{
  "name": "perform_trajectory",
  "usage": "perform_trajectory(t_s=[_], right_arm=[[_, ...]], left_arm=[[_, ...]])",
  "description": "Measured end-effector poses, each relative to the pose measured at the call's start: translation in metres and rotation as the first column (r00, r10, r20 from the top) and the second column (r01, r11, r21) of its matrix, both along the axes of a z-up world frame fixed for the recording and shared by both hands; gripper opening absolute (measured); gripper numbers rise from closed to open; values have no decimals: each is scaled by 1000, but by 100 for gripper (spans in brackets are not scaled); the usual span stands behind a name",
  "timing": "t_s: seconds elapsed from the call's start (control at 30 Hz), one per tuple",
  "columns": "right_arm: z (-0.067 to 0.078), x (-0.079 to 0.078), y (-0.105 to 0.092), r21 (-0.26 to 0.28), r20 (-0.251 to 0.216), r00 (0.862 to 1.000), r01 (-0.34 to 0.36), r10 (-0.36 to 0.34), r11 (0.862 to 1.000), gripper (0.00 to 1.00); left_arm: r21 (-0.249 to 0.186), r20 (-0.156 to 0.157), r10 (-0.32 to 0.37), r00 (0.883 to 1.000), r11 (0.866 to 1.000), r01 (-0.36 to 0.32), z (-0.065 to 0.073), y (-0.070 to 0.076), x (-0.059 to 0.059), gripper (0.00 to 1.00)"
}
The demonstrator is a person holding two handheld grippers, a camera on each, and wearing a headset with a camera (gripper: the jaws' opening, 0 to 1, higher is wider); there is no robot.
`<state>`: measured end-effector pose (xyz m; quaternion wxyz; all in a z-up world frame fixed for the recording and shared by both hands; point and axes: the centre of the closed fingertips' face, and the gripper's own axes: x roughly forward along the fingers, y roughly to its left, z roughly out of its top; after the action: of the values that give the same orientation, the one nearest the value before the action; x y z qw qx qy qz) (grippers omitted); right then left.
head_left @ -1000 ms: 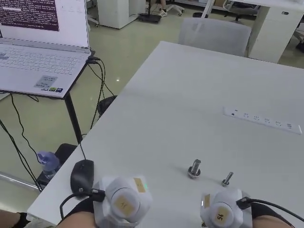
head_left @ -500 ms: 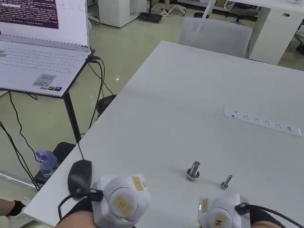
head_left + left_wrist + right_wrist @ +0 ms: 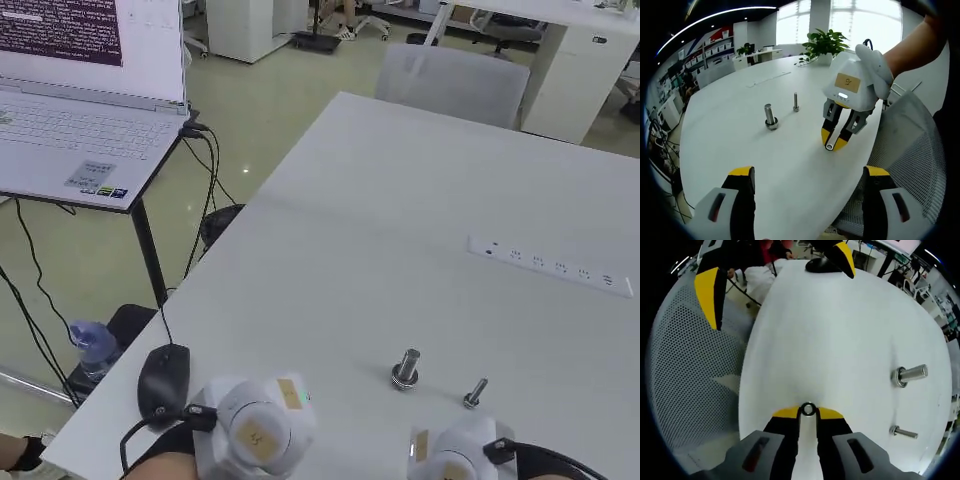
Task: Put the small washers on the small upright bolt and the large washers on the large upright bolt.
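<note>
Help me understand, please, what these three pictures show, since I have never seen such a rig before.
No robot here: a person holds a two-fingered gripper in each hand. One picture comes from a headset camera looking down at the white table; the two round ones come from cameras riding on the grippers. On the table stand a large bolt and a small bolt, with a power strip beyond and a mouse near the edge. The right gripper pinches a washer, a metal ring, between its yellow-tipped fingers. The left gripper is open and empty.
</note>
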<state>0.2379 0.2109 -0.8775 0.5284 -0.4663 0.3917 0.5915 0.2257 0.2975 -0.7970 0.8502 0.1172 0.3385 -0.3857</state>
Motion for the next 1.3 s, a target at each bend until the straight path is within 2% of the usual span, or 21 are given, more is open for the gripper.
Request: perform_trajectory(t_s=[0.17,0.2,0.27,0.33,0.37,0.57,0.67,0.93,1.1,1.17,1.3], right_arm=[[1,1,-2,22,-9,1000,29,-29,999,13],[1,1,-2,30,-14,999,46,-46,998,13],[1,-1,0,51,-60,991,126,-123,991,13],[2,1,-1,53,-48,993,111,-109,992,13],[5,1,1,75,-62,988,145,-141,987,13],[23,8,-9,77,-58,986,162,-157,984,13],[29,15,-17,82,-52,983,181,-177,980,13],[51,56,-63,92,-25,959,284,-283,954,13],[61,75,-80,98,-10,947,320,-320,942,13],[64,78,-83,103,-12,945,326,-327,940,13],[67,84,-84,97,-8,950,312,-312,945,13]], left_arm=[[-21,17,6,1000,1000,-6,2,-3,2,89],[-18,15,6,1000,1000,-6,2,-3,2,89],[-12,15,7,1000,1000,-7,2,-2,2,90],[-19,21,9,1000,1000,-9,3,-3,4,90],[-22,28,12,1000,1000,-11,4,-2,5,91],[-54,44,22,999,998,-20,6,-4,10,91],[-63,53,19,998,998,-16,7,-6,11,92],[-80,72,16,997,997,-10,10,-12,18,93],[-85,80,20,997,996,-13,11,-14,19,94],[-87,82,23,996,996,-16,11,-14,20,94],[-92,77,31,997,995,-24,11,-14,22,94]])
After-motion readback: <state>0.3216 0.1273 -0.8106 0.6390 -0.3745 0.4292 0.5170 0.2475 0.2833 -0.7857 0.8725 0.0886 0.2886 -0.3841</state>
